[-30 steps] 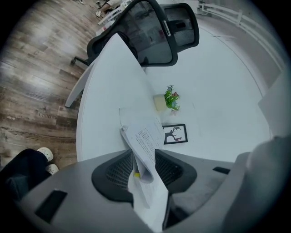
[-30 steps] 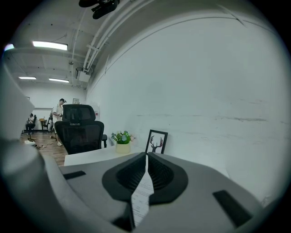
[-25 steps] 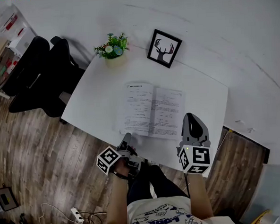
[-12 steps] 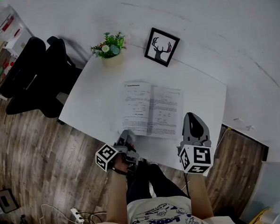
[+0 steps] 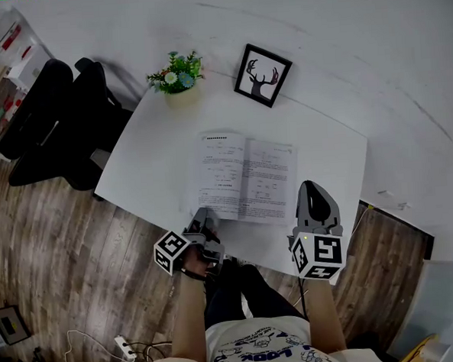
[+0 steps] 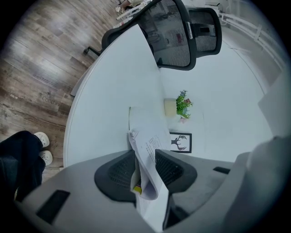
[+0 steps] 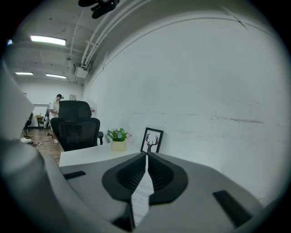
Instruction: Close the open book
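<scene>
left hand-held gripper (image 6: 145,169) clamped on near-left page corner of open book (image 5: 245,175) | right hand-held gripper (image 7: 146,175) pinched shut on its right page edge | book lies flat mid-desk (image 5: 142,174) | risk: thin pages tear or slip out if lifted unevenly | far: pot (image 5: 180,99) holds green plant (image 5: 178,71)

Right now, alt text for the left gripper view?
The left gripper pinches a sheaf of pages of the open book, curling up from the white table. Beyond stand a potted plant, a framed deer picture and a black mesh chair.
</scene>
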A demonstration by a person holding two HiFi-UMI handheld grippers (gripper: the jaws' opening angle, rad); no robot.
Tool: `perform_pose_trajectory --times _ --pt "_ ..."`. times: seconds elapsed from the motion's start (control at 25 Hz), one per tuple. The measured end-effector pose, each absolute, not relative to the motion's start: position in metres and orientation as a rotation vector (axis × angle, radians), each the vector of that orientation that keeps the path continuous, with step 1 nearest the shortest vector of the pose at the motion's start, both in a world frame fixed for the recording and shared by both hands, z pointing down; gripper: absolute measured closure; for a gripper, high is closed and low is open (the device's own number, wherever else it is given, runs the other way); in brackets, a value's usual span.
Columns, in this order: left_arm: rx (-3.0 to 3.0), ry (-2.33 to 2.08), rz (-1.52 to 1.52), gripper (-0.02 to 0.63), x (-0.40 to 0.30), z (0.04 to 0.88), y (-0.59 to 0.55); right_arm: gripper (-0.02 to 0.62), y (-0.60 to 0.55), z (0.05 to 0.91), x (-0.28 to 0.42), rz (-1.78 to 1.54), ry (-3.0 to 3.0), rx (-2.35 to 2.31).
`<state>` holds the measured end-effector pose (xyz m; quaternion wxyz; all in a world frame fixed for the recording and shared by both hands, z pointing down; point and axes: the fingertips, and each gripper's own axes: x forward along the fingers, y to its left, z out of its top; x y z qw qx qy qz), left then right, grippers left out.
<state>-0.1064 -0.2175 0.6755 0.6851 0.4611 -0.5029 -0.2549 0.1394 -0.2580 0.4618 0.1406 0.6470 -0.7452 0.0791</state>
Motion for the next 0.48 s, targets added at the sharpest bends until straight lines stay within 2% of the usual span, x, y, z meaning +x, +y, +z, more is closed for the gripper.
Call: perform_pose_trajectory --times 0.12,0.32,0.48 --pt "1.021 -1.127 -0.581 0.468 -0.1082 0.6773 -0.2170 0.565 -0.2583 0.4619 0.1389 0.228 -2.151 1.870" --pt "1.034 -1.158 -0.560 0.531 -0.1121 0.6786 -0.2168 0.565 -0.2588 0.4618 0.1375 0.229 -2.154 1.869" --pt "1.070 -1.161 -0.555 0.546 -0.1114 0.6741 -0.2168 0.565 -0.2595 0.4604 0.1376 0.233 -2.155 1.875"
